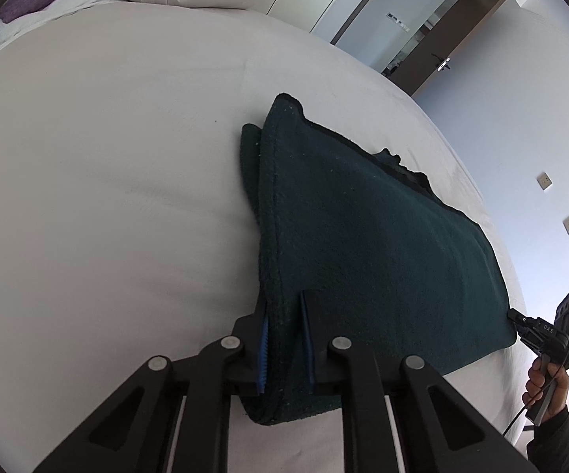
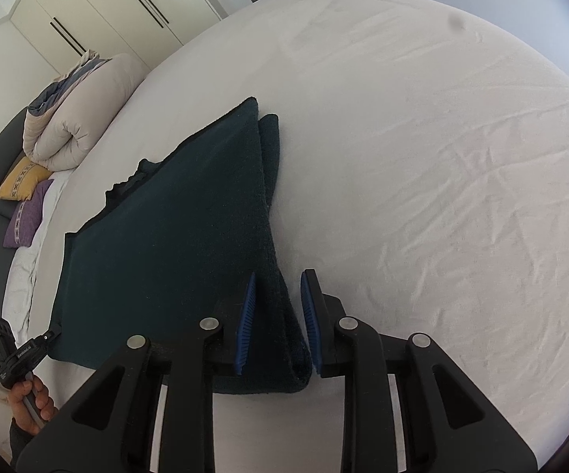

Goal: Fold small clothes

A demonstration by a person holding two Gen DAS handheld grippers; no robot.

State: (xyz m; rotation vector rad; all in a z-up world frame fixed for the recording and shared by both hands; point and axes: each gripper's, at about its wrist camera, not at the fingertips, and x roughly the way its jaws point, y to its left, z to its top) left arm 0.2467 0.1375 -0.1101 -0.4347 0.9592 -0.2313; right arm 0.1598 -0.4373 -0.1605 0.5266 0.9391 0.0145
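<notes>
Left gripper (image 1: pixel 286 339) is clamped on the near left corner of the dark green towel (image 1: pixel 363 244) — blue pads pressing the doubled edge. The towel lies folded on the white bed sheet (image 1: pixel 107 197), far layers slightly offset. Right gripper (image 2: pixel 276 323) straddles the near right corner of the towel; a gap shows beside each pad, so it is not clamped. A rolled duvet (image 2: pixel 71 118) and two cushions — yellow (image 2: pixel 22 183), purple (image 2: pixel 26 213) — sit at the headboard.
</notes>
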